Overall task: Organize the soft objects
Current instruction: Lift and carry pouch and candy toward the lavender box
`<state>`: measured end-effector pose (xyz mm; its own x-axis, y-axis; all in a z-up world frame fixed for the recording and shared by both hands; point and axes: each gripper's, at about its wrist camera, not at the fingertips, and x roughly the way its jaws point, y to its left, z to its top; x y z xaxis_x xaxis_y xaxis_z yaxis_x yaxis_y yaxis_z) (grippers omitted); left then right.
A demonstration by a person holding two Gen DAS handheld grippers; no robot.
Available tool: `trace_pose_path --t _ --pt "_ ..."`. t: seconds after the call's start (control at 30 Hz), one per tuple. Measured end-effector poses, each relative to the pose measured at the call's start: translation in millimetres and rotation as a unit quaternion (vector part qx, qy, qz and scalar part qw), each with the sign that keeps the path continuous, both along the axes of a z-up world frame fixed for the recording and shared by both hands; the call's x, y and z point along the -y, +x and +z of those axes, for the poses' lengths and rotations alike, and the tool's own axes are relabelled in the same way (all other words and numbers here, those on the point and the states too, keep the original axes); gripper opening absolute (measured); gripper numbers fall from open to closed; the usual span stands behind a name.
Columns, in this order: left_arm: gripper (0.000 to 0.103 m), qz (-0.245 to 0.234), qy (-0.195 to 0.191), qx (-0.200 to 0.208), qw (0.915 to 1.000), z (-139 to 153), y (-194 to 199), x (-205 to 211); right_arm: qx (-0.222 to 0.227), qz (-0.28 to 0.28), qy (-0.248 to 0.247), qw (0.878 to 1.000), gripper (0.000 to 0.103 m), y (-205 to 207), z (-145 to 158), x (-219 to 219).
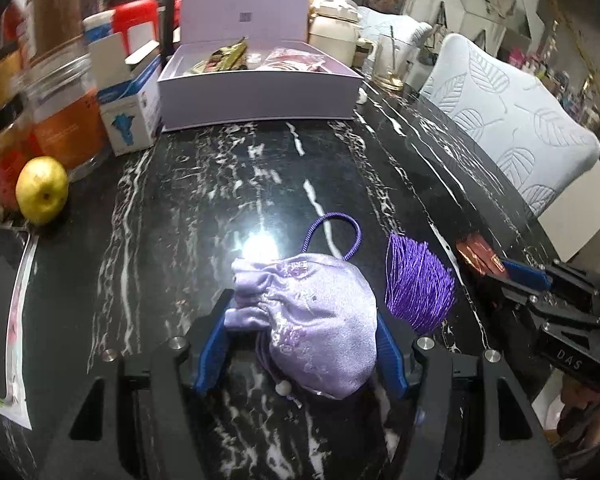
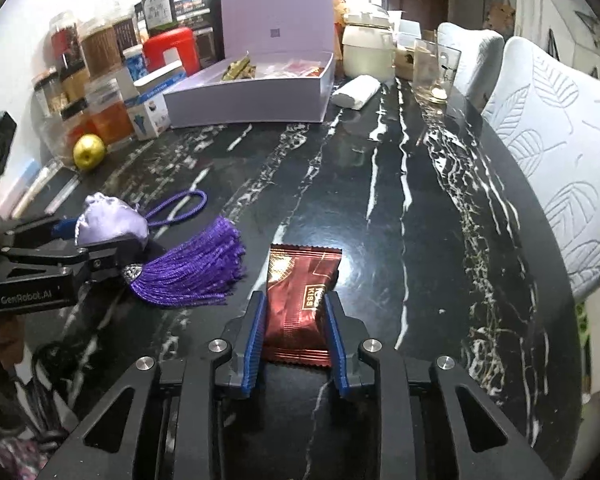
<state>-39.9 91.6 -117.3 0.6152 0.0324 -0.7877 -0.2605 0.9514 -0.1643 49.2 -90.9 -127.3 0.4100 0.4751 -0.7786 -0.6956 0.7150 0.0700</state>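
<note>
A lilac satin drawstring pouch [image 1: 312, 320] lies on the black marble table [image 1: 220, 200], and my left gripper [image 1: 302, 310] is shut on it, a blue pad on each side. Its purple cord loop [image 1: 332, 232] and purple tassel [image 1: 418, 284] trail on the table to the right. In the right wrist view a dark red snack packet [image 2: 300, 280] lies flat between the pads of my right gripper [image 2: 294, 300], which press on its two long edges. The pouch [image 2: 108, 224] and tassel [image 2: 192, 272] show at the left there, in the left gripper [image 2: 100, 240].
An open lilac box [image 1: 260, 92] holding wrapped items stands at the back. Jars [image 1: 60, 80], a small carton [image 1: 130, 120] and a yellow fruit [image 1: 42, 190] line the left side. A white pack [image 2: 356, 90] and a glass [image 2: 436, 68] are at the back right. Padded chairs [image 1: 512, 120] border the right edge.
</note>
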Motion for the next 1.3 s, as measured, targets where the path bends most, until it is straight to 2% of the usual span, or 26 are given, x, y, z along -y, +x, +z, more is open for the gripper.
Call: trace_pose_path --t 0.3,0.57,0.97,1.3 --pt "0.063 0.004 0.022 0.015 0.9996 13.0 -9.1 2.8 -0.009 0.016 0.027 0.999 0.029 -13.5 8.6 -3.3" --pt "0.063 0.004 0.045 0.035 0.9984 36.0 -16.7 8.7 0.016 0.04 0.042 0.998 0.029 -36.0 29.0 -6.3" --pt "0.063 0.005 0.08 0.098 0.992 96.0 -27.5 17.3 0.046 0.057 0.087 0.993 0.029 -54.1 74.5 -3.8" --pt "0.063 0.012 0.116 0.163 0.9798 149.5 -23.3 11.6 0.08 0.069 0.127 0.986 0.029 -46.8 123.8 -6.3"
